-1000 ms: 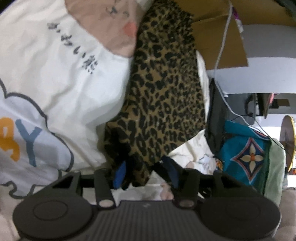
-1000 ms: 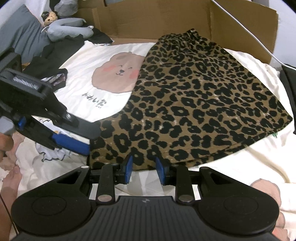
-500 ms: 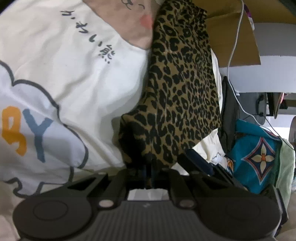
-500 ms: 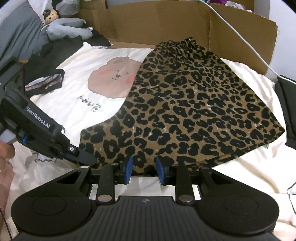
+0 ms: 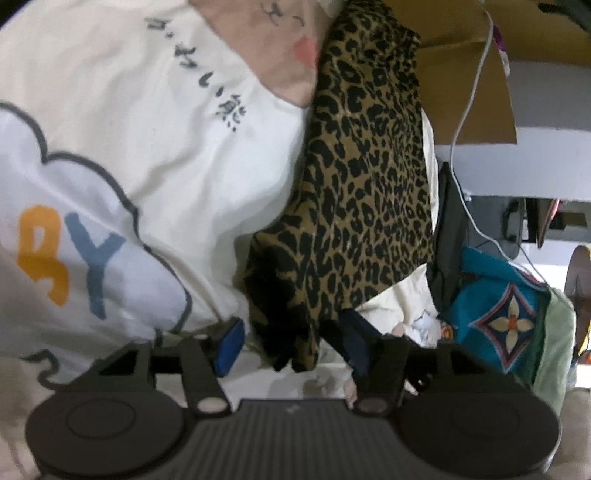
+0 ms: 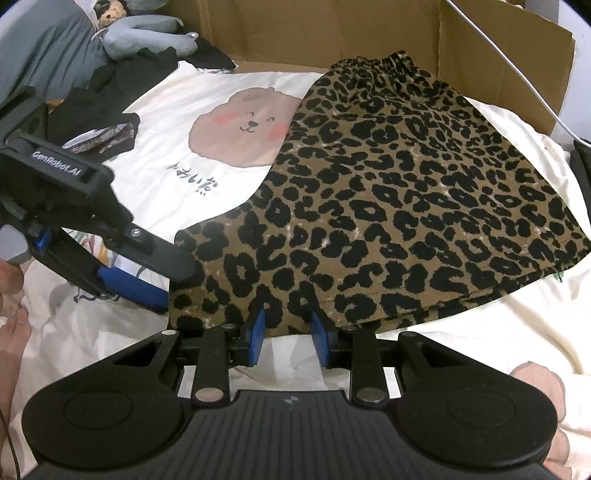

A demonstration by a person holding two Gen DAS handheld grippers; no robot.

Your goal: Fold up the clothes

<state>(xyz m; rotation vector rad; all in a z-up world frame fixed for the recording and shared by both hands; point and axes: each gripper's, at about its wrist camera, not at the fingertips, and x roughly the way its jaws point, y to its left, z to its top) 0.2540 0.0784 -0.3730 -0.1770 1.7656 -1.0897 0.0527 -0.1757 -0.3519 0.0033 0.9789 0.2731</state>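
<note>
While a cream bedsheet (image 6: pixel 166 173) printed with a brown bear face and dark script spreads across the bed, a leopard-print skirt (image 6: pixel 406 199) lies flat on its right half, elastic waistband toward the far cardboard wall (image 6: pixel 332 33) and hem toward the cameras. The right wrist view takes in the whole skirt, fanned wide, its near-left corner lying over the bear print's edge. The left wrist view, tilted sideways, shows the same skirt (image 5: pixel 362 192) as a narrow strip with its near corner hanging in dark folds, and beside it a cloud outline with orange and blue letters on the sheet (image 5: pixel 110 155) that the right view does not show clearly.

Only the left view reaches past the bed's edge to a teal cloth with a diamond-and-flower motif (image 5: pixel 506 317) and a white cable (image 5: pixel 469 122) trailing down over the cardboard. Only the right view shows a grey plush toy (image 6: pixel 147 35) and dark garments (image 6: pixel 96 103) heaped at the far left.

The left gripper (image 5: pixel 291 343) stands with its blue-padded fingers (image 5: pixel 229 343) spread apart, the skirt's near corner between them but not pinched; in the right view it (image 6: pixel 162 280) reaches in from the left to that corner. The right gripper (image 6: pixel 288 332) sits at the near hem, its fingers (image 6: pixel 256 332) parted, the hem's edge lying between the tips, not clamped.
</note>
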